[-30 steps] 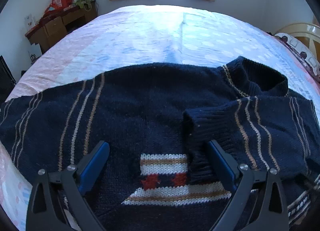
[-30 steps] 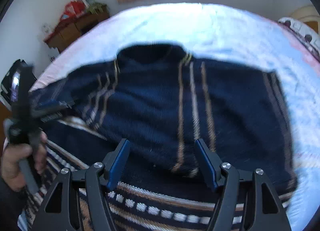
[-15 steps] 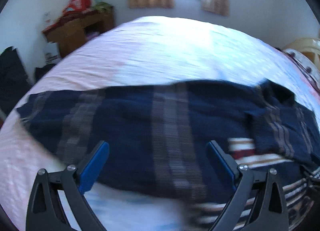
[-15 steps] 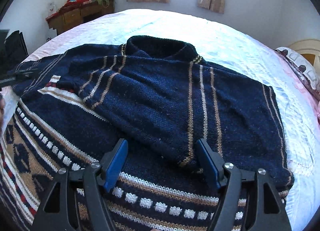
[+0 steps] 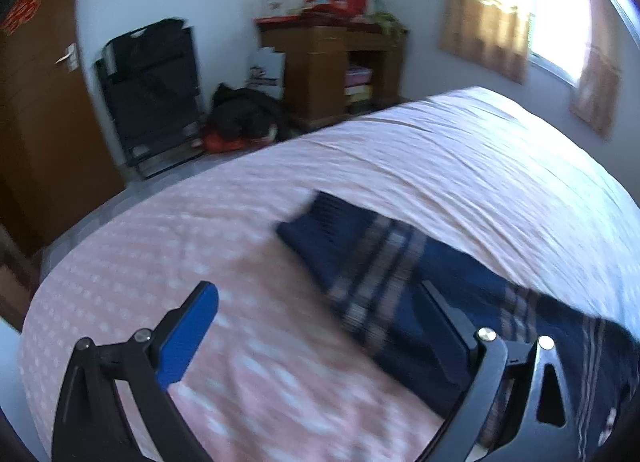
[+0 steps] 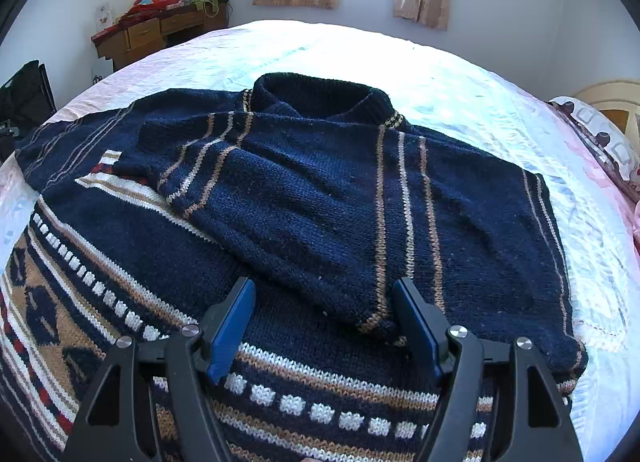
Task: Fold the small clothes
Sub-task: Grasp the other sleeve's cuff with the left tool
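A: One sleeve is folded: the right sleeve (image 6: pixel 280 197) of the navy sweater (image 6: pixel 460 229) lies slanted across the chest, its cuff just beside your right tongs (image 6: pixel 324 326). The sweater itself lies flat on the bed (image 6: pixel 460 73), collar toward the window.

B: And the other one?

A: The left sleeve (image 5: pixel 360 258) is spread out straight on the pink bedspread, well clear of the body. Your left tongs (image 5: pixel 320 338) hang over it with the jaws wide and nothing between them; one blade sits over the sleeve, the other over bare bedding.

B: Right tongs?

A: Wide too, empty, hovering just above the folded cuff and the patterned band.

B: What can go wrong for you here?

A: Three things, I judge. The left view is smeared, so if you close while the hand is moving you may pinch bedspread along with knit, and the cover lifts with the sleeve. Grab the sleeve mid-length instead of near the cuff and the end droops, giving a crooked fold. And if the right tongs drop onto the cuff below them, they may drag the finished fold askew.

B: So settle first?

A: Yes, steady the left hand near the cuff end before you close.
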`<state>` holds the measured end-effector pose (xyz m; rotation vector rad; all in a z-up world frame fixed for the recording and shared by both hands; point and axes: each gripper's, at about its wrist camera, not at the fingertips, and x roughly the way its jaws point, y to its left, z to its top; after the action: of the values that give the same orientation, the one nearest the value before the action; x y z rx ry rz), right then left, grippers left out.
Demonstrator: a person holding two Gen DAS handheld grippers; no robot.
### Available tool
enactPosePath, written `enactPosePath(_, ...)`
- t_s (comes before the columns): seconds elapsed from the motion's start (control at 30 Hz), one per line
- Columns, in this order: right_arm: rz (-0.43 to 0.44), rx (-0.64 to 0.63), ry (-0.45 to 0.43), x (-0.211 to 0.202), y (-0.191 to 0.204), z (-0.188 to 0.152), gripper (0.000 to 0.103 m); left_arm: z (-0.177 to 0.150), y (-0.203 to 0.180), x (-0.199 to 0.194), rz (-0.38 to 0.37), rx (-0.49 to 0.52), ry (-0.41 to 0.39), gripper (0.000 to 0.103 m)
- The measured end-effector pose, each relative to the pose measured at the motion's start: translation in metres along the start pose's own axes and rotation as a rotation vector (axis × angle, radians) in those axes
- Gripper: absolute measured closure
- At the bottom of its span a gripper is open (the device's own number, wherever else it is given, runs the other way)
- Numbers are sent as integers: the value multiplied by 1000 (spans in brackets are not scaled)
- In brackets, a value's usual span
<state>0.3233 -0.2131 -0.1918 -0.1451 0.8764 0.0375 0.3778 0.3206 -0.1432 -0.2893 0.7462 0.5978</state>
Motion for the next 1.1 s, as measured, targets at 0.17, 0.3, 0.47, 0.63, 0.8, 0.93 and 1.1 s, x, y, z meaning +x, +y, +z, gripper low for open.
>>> enactPosePath(0.17, -1, -1, -1, 0, 0, 0, 31, 9, 21, 24, -20, -95, 24, 12)
enactPosePath(0.3, -1, -1, -1, 0, 0, 0, 31, 9, 17, 41, -88, -146, 65, 27)
enactPosePath(0.47, -1, -1, -2, 0, 0, 0, 31, 11, 14, 58, -109, -158, 96, 56)
enactPosePath(0.63, -1, -1, -2, 0, 0, 0, 31, 17, 21, 64, -192, -205, 111, 95)
enactPosePath(0.8, 0, 0, -3, -1, 0, 0, 31, 20, 18, 44, -239, -200, 72, 95)
enactPosePath(0.93, 3, 2, -3, -1, -1, 0, 31, 27, 6, 20, -282, -192, 44, 95)
enactPosePath(1.1, 72, 103, -63, -22, -21, 7, 31, 33, -18, -15, -360, -163, 17, 95)
